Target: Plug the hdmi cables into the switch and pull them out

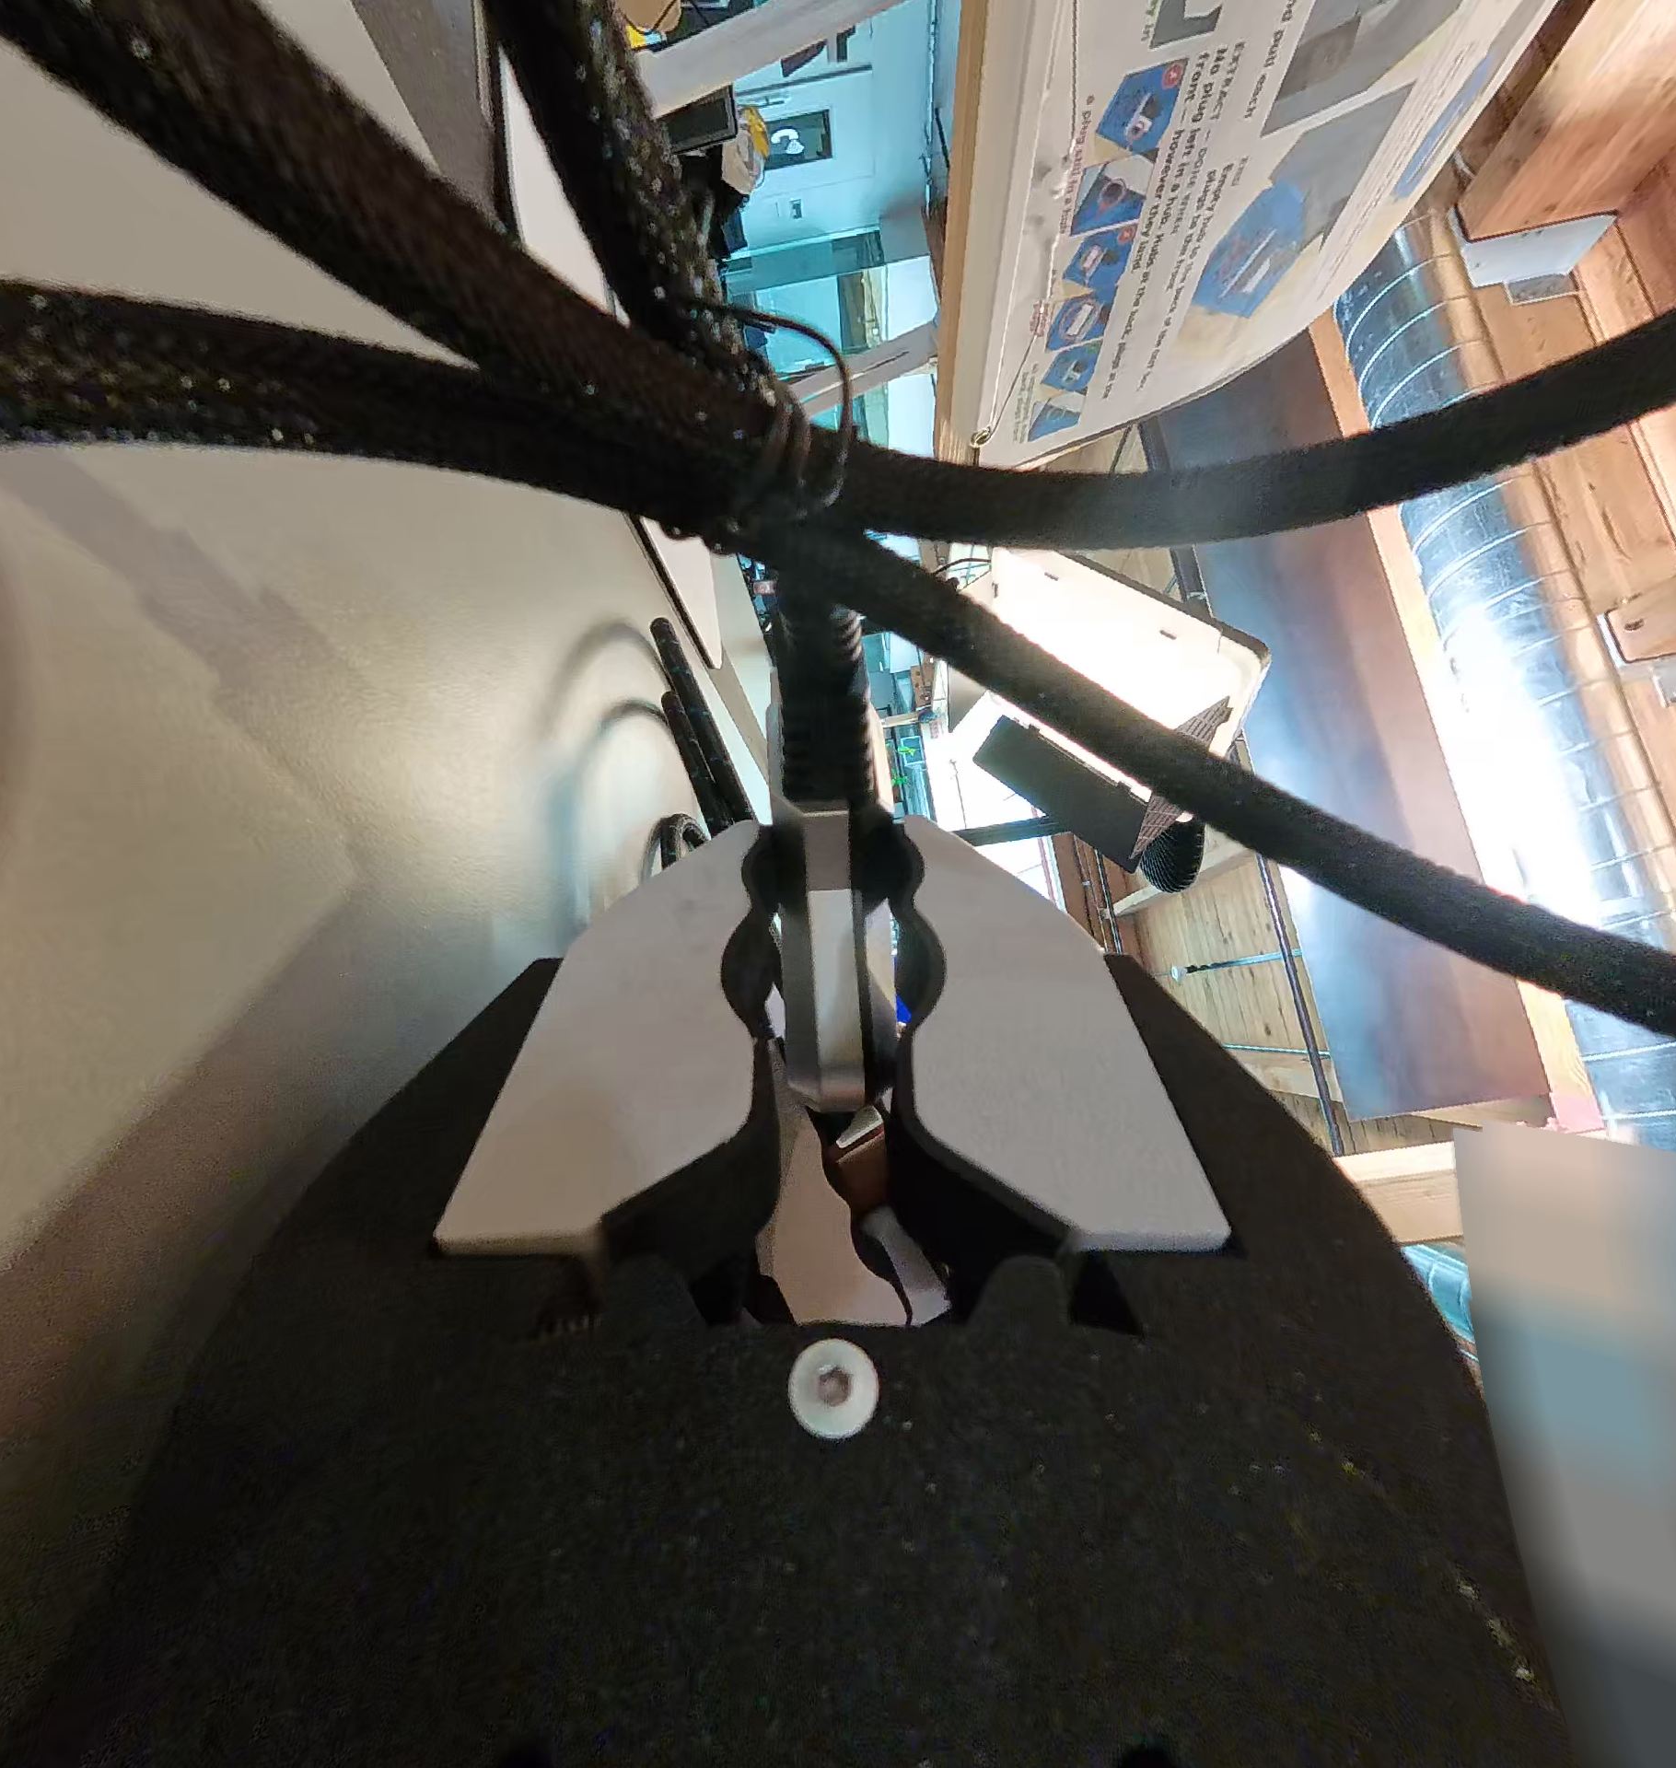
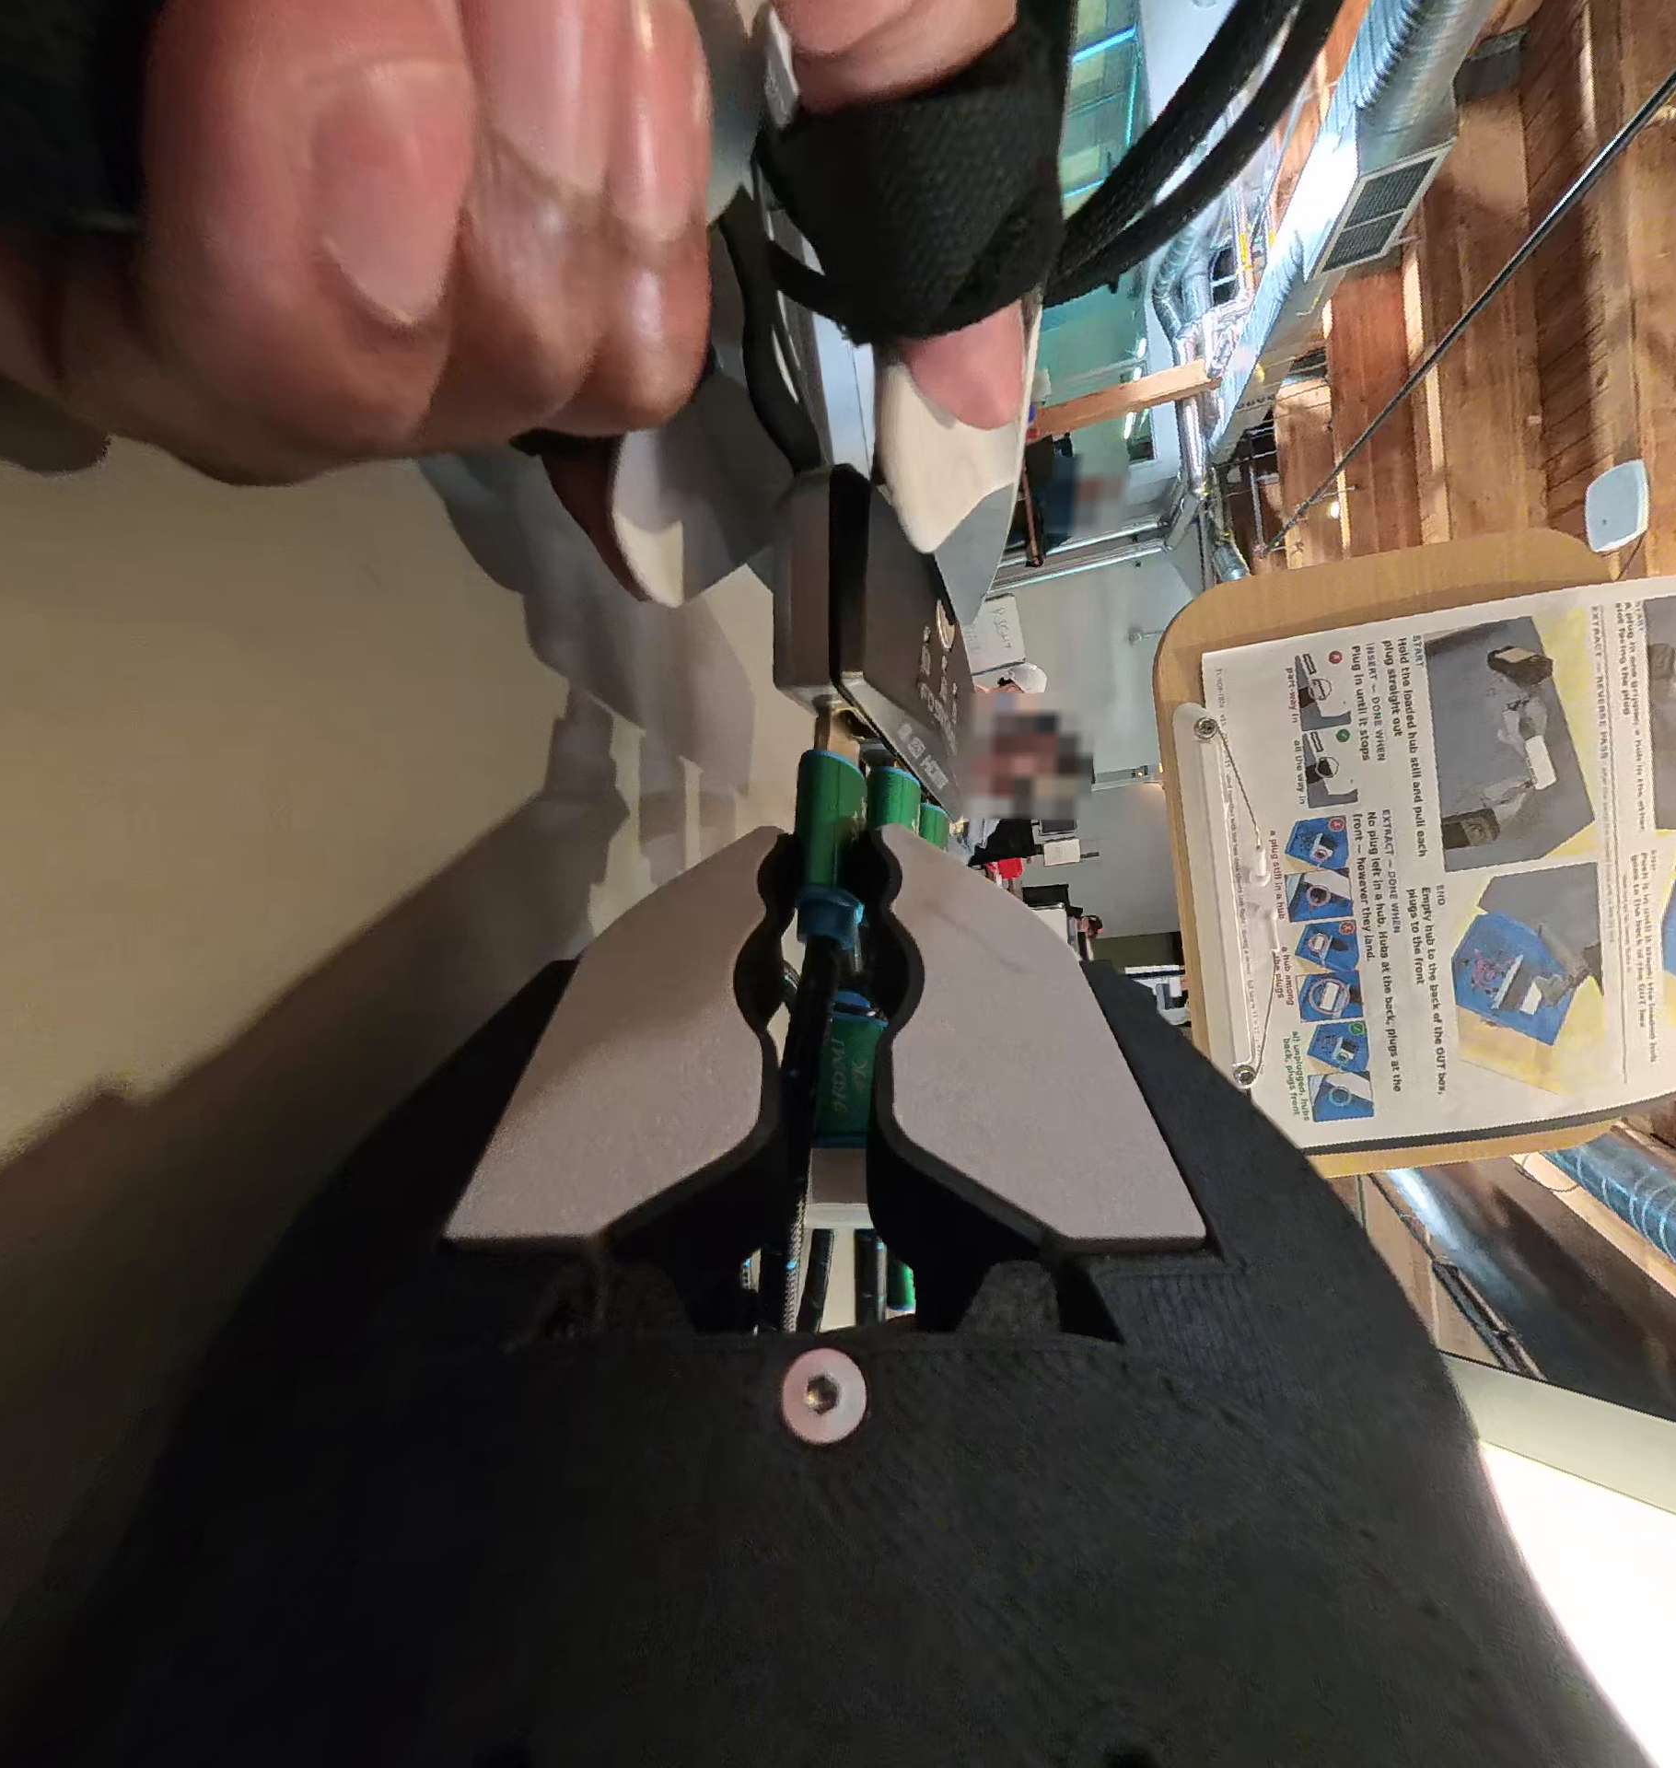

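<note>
Between the pads of the right gripper (image 2: 829, 885) a green plug (image 2: 826, 823) with a blue collar is clamped, its metal tip at the edge port of a dark grey hub (image 2: 849, 612); whether it is seated fully cannot be told. Two more green plugs (image 2: 896, 804) stand in a row just beside it. The hub itself is gripped by the left gripper (image 1: 826, 861), whose jaws are closed flat on the hub's slim metal body (image 1: 820, 957), with the ribbed strain relief (image 1: 820, 708) of its black cable standing just beyond the fingertips. The hub is judged stiff, light and rather slick on its broad faces, so a hold across those faces, near the cable end and clear of the ports, looks soundest. The plug is judged small, rigid and easily skewed (its metal tongue would bend under a sideways load), and is best taken on its green shell rather than on the soft braided lead (image 2: 796, 1052) behind it. Farther out, thick braided black cables (image 1: 528, 402) cross the left view, a gloved hand (image 2: 413, 220) fills the top of the right view, and an instruction sheet on a wooden board (image 2: 1446, 861) stands to the right.
</note>
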The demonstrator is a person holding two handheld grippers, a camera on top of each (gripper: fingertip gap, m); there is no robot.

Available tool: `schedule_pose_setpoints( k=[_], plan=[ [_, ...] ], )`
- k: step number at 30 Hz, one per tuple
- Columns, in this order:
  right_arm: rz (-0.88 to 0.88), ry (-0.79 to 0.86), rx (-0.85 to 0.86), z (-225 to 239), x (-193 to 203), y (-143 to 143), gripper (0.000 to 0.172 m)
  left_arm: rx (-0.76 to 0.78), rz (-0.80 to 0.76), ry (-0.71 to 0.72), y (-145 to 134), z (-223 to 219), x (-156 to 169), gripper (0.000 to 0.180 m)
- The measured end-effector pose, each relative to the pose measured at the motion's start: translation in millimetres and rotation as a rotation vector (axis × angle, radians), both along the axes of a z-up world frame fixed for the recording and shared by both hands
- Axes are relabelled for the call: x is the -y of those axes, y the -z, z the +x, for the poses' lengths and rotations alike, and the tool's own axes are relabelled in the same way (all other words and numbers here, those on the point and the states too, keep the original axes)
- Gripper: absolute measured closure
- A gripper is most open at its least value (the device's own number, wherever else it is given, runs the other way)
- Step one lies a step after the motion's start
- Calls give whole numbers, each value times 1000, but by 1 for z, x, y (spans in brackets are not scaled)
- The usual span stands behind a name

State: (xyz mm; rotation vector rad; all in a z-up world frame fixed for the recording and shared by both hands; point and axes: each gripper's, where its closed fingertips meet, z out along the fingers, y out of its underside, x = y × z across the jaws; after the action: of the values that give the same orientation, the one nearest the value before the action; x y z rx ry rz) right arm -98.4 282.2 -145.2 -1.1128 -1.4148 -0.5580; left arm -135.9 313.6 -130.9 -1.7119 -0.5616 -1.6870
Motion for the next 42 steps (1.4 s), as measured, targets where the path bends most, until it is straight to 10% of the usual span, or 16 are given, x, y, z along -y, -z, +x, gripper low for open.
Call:
schedule_pose_setpoints(
  k=[42],
  plan=[
    [-33, -251, 63, 14, 15, -7, 157, -53, 57, 219, -4, 28, 15, 159]
  ],
)
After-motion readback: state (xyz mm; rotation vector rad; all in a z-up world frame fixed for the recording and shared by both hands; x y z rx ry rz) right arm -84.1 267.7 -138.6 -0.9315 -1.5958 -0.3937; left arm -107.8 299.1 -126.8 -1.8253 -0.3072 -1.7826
